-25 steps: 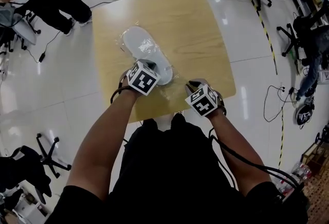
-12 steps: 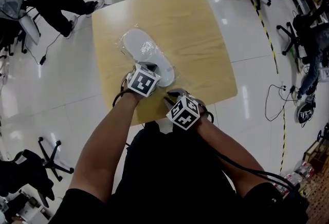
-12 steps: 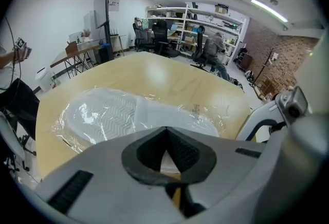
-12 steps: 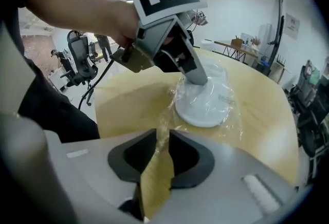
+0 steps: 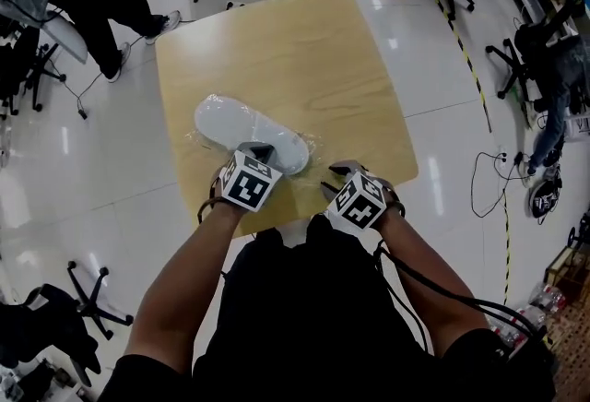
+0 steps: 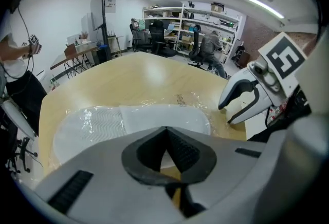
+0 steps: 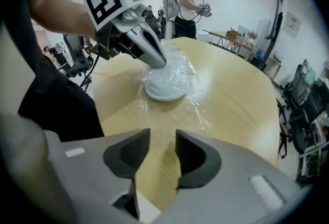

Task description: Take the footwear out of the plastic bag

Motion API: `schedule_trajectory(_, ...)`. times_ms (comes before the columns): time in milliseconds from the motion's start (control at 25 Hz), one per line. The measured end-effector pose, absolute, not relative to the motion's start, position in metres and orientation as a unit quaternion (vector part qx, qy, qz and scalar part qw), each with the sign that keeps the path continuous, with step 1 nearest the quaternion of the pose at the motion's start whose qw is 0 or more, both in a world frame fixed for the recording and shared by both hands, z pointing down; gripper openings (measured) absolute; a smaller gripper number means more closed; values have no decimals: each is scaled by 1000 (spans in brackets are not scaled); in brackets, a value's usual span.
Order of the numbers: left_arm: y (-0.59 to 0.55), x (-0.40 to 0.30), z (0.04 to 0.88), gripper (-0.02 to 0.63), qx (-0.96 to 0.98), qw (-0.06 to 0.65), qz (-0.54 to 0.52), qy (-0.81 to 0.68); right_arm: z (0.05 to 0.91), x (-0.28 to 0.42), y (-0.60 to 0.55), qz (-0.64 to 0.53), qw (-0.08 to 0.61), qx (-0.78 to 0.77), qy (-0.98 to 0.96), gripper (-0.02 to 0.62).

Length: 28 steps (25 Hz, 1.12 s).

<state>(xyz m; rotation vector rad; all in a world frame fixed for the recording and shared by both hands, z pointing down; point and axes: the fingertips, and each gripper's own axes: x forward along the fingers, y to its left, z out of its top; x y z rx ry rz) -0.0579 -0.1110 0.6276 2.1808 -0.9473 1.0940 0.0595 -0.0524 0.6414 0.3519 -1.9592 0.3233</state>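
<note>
We see the white slipper (image 5: 249, 135) inside the clear plastic bag (image 5: 312, 144), lying flat near the front edge of the wooden table (image 5: 304, 50).

Our left gripper (image 6: 165, 131) sits at the slipper's near end with its jaws pressed together at the tips. We cannot tell whether any film is caught between them. Our right gripper (image 7: 162, 140) hovers just beside the bag over the table's near edge, with its jaws spread and only bare wood showing between them.
</note>
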Motion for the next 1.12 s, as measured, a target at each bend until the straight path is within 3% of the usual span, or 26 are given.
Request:
schedule_trajectory(80,-107,-58,616,9,814,250,389,-352,626,70,-58,152,513,151,-831,191)
schedule_trajectory(240,-127,-76,592,51,830,196,375,-363,601,54,-76,195,442,183,-856,156)
schedule_trajectory(400,-151,-99,606,76,809,131,461,-341,629,32,-73,132,486,168,-847,142)
schedule_trajectory(480,-154,-105,619,123,799,120,495,-321,642,28,-68,113,501,157,-843,134)
schedule_trajectory(560,-152,-108,628,110,796,138,496,-318,645,29,-69,107,500,158,-844,106)
schedule_trajectory(800,-131,-110,626,78,790,227,436,-367,643,58,-101,145,484,207,-838,103)
schedule_trajectory(960,-134,-109,604,77,803,221,384,-399,623,50,-105,292,374,230,-850,101)
schedule_trajectory(1120,-127,-110,611,109,809,198,409,-374,629,43,-108,452,282,242,-811,106)
